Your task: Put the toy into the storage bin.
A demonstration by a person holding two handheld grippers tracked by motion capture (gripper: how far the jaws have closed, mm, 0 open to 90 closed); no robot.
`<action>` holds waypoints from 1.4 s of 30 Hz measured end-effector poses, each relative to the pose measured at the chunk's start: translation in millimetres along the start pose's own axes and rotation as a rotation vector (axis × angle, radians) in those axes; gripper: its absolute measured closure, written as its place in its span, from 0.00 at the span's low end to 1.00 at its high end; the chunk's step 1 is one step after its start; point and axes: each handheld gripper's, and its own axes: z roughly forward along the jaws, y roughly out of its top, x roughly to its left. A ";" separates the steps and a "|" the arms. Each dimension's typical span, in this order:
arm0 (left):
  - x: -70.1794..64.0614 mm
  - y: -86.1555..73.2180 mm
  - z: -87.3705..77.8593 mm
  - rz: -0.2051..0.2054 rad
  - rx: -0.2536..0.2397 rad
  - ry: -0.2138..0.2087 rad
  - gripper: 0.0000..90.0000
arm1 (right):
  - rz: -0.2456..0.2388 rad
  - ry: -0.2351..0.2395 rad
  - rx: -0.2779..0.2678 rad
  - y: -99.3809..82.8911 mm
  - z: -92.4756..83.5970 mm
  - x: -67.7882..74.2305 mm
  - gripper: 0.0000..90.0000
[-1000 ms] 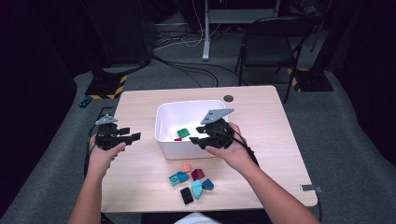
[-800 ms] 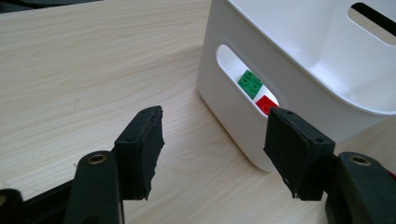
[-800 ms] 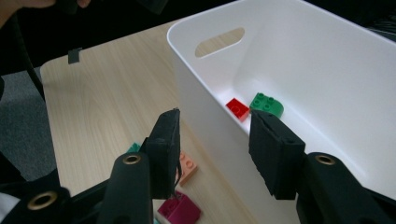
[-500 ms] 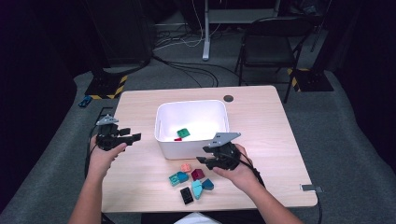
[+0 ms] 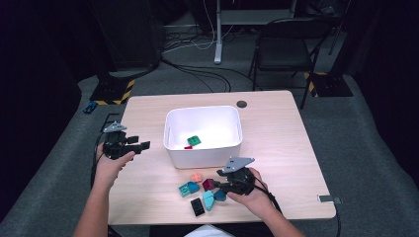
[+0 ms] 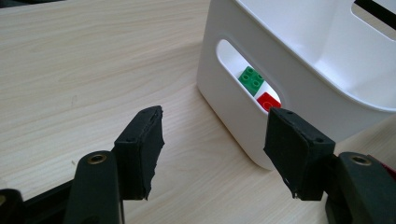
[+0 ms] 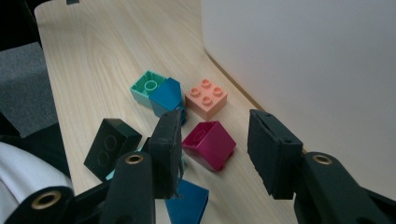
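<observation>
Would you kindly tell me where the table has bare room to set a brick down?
The table lies bare right of the white bin, out to its right edge, and along the far strip behind the bin. Bare wood also separates the bin from the left hand-held gripper. It is crowded in front of the bin, where loose bricks cluster by the right hand-held gripper.

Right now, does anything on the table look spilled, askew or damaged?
Nothing damaged. The loose bricks lie jumbled: the magenta brick rests tilted, the black brick lies studs down, and the green brick shows its hollow underside. The white bin stands upright.
</observation>
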 end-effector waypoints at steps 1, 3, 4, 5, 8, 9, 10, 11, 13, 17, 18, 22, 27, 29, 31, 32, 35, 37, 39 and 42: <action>-0.1 0.1 -0.1 0.001 0.001 0.000 0.41 | 0.001 -0.001 0.003 -2.1 0.6 0.7 0.61; 0.1 0.1 -0.4 0.000 0.001 0.000 0.41 | 0.006 0.002 0.014 -6.3 1.9 1.1 0.61; 0.2 0.0 -0.7 -0.002 0.000 -0.001 0.41 | 0.004 0.005 0.017 -8.4 2.6 0.9 0.61; 0.3 0.0 -1.1 -0.003 0.000 0.001 0.41 | 0.002 0.010 0.022 -10.4 3.2 0.7 0.61; 1.1 -0.3 -1.4 -0.002 0.001 0.004 0.41 | 0.007 0.016 0.030 -16.7 5.3 0.2 0.60; 1.3 -0.6 -1.0 -0.002 -0.001 0.003 0.41 | 0.010 0.022 0.031 -18.6 6.1 -0.1 0.59; 1.3 -0.9 -0.7 -0.002 -0.002 0.006 0.41 | 0.014 0.031 0.033 -20.3 6.9 -0.1 0.59; 1.3 -0.9 -0.7 -0.002 -0.002 0.006 0.41 | 0.007 0.037 0.036 -21.7 8.0 -0.4 0.59; 2.1 -0.8 -0.9 -0.002 0.002 0.004 0.41 | 0.008 0.045 0.042 -24.4 10.7 -0.1 0.59; 2.9 -0.4 -0.6 -0.006 0.003 0.005 0.41 | 0.008 0.068 0.059 -29.3 16.3 -0.3 0.59; 2.9 -0.4 -0.6 -0.006 0.003 0.005 0.41 | 0.008 0.068 0.059 -29.3 16.3 -0.3 0.59; 2.4 -0.2 1.7 -0.003 0.007 0.003 0.41 | -0.009 0.091 0.083 -34.6 19.7 -0.4 0.57; 3.0 0.2 2.2 -0.003 0.001 0.004 0.41 | -0.011 0.099 0.107 -38.5 24.0 0.1 0.57; 3.0 0.1 2.1 -0.004 0.003 0.003 0.41 | -0.010 0.098 0.114 -39.0 25.0 0.5 0.57; 3.0 0.2 2.2 -0.005 0.007 0.003 0.41 | -0.021 0.095 0.118 -39.7 27.1 0.2 0.58; 2.6 -0.1 3.2 -0.005 0.006 0.003 0.41 | -0.018 0.094 0.120 -39.9 28.3 -0.4 0.59; 1.8 -0.3 3.9 -0.001 0.015 0.003 0.41 | -0.012 0.089 0.125 -40.1 29.8 -2.0 0.62; 1.7 -0.4 3.9 0.000 0.015 0.002 0.41 | 0.002 0.084 0.128 -40.1 29.6 -2.7 0.64; 1.9 -1.0 4.2 -0.005 0.001 0.004 0.41 | 0.003 0.078 0.127 -40.1 29.4 -3.6 0.65; 2.7 -0.7 2.6 -0.004 0.010 0.003 0.41 | 0.007 0.070 0.132 -39.7 28.5 -4.8 0.65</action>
